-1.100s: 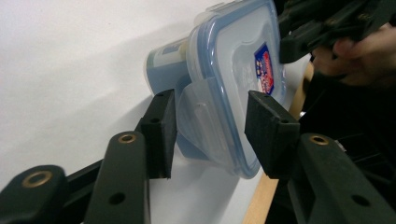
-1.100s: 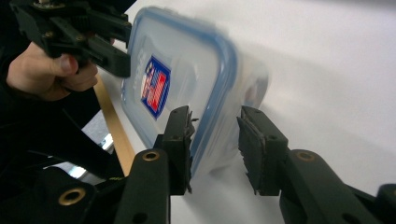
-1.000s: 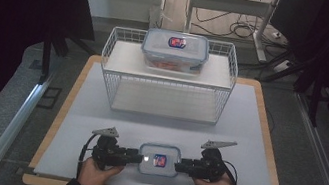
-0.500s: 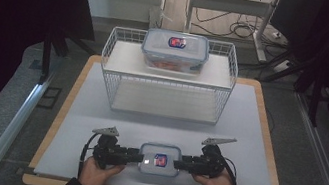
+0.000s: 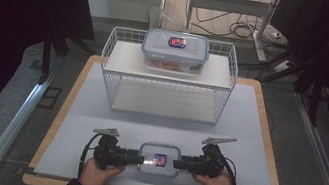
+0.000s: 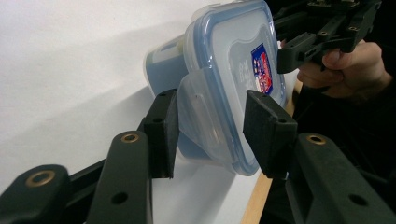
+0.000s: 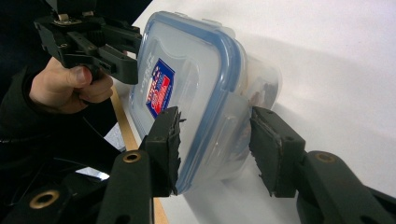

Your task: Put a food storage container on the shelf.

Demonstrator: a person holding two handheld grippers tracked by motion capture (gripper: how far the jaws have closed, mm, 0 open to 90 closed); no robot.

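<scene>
At the near edge of the bench (image 5: 98,112), about midway along it, a small clear container (image 5: 159,159) with a blue-rimmed snap lid and a red-and-blue label lies on the white mat. The left gripper (image 5: 137,158) points at its left end, the right gripper (image 5: 180,164) at its right end; each is held in a hand, forearms entering over the near edge.

Left gripper view: jaws parted, one on each side of the container's end latch flap (image 6: 198,116); pads (image 6: 166,130) near the lid rim, contact not resolved. Right gripper view: jaws likewise parted around the opposite end of the container (image 7: 196,93), a gap visible at the pad (image 7: 271,149) on the body side.

Toward the far edge stands a white wire basket rack (image 5: 228,78) with a shelf. A second, larger container (image 5: 174,51) of the same type sits on that shelf, lid on, reddish contents faintly visible.
</scene>
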